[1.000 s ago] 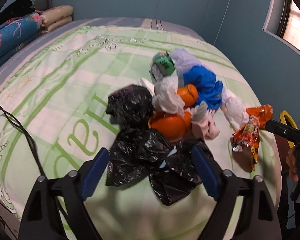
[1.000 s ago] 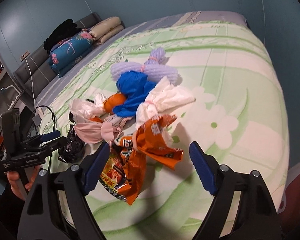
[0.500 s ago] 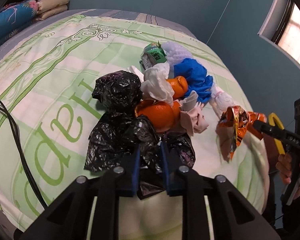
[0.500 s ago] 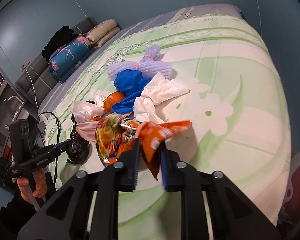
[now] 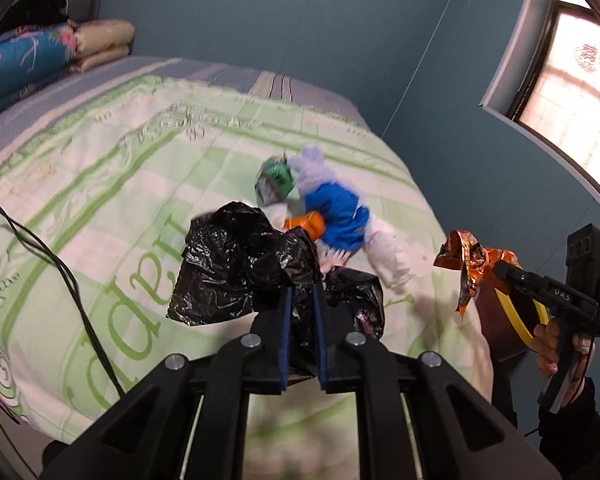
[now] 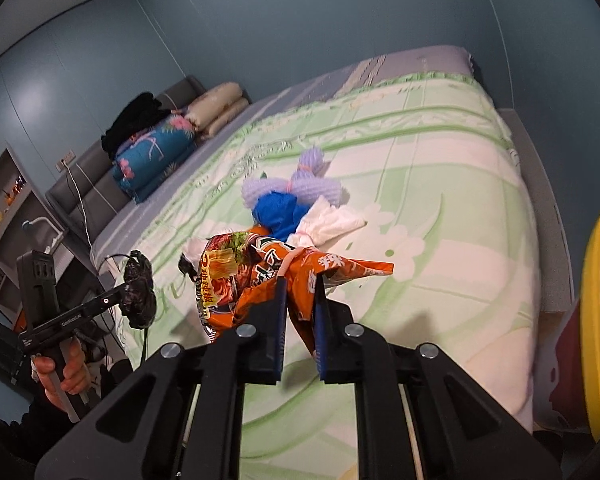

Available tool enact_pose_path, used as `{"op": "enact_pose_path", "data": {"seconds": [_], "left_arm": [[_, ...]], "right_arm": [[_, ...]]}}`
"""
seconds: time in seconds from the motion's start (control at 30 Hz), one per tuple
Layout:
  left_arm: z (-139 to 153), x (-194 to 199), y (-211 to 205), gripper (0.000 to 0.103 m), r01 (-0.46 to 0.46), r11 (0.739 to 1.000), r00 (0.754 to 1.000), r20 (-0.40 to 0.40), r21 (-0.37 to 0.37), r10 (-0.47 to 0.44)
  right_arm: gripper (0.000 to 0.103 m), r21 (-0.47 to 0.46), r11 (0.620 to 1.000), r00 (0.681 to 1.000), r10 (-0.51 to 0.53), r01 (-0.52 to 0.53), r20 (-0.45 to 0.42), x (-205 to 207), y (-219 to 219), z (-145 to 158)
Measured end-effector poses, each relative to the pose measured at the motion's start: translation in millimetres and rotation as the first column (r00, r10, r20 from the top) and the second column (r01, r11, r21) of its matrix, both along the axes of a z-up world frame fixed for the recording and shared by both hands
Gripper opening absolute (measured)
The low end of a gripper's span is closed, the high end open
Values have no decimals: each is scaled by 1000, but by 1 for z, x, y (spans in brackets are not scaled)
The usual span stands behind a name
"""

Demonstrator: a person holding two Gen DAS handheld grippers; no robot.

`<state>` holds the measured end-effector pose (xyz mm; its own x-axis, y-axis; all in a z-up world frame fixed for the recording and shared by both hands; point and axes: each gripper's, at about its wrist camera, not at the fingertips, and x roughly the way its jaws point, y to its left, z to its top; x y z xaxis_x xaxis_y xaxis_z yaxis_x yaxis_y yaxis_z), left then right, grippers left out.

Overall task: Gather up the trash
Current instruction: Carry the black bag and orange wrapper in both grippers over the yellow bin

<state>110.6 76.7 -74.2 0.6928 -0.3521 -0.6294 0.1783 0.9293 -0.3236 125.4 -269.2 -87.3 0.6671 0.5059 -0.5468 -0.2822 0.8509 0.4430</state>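
Both tools clamped, jaws just closed. Left tool point(image 5: 300, 300) grips black plastic bag point(image 5: 239, 264), hiding pile behind it; right tool point(image 6: 300, 292) grips orange noodle wrapper point(image 6: 259, 276), both above bed point(image 6: 460, 184).

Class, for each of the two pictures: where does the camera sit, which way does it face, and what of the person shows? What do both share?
Left wrist: on the left gripper, facing the bed; clamps the black bag; right hand shows.
Right wrist: on the right gripper, facing the bedhead; clamps the orange wrapper; left hand shows.
Shared: bed, blue bag, both held items.
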Motion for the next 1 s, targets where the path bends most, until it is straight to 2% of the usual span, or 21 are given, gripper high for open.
{"op": "enact_pose_path", "data": {"seconds": [0.23, 0.4, 0.57, 0.77, 1.0], "left_arm": [[32, 0, -21, 9, 33, 999, 997, 62, 23, -35], [46, 16, -54, 9, 89, 995, 992, 85, 40, -92], [56, 31, -102, 9, 178, 982, 978, 104, 56, -183], [71, 53, -169, 9, 298, 952, 943, 135, 65, -304], [81, 71, -261, 9, 446, 894, 881, 150, 50, -448]], "right_arm": [[11, -4, 996, 993, -93, 94, 70, -23, -35, 20], [11, -14, 986, 981, -164, 167, 100, -34, -66, 30], [11, -17, 964, 956, -262, 267, 134, -49, -104, 41], [11, -38, 914, 903, -391, 403, 181, -69, -157, 56], [11, -91, 806, 798, -552, 585, 241, -96, -207, 71]]}}
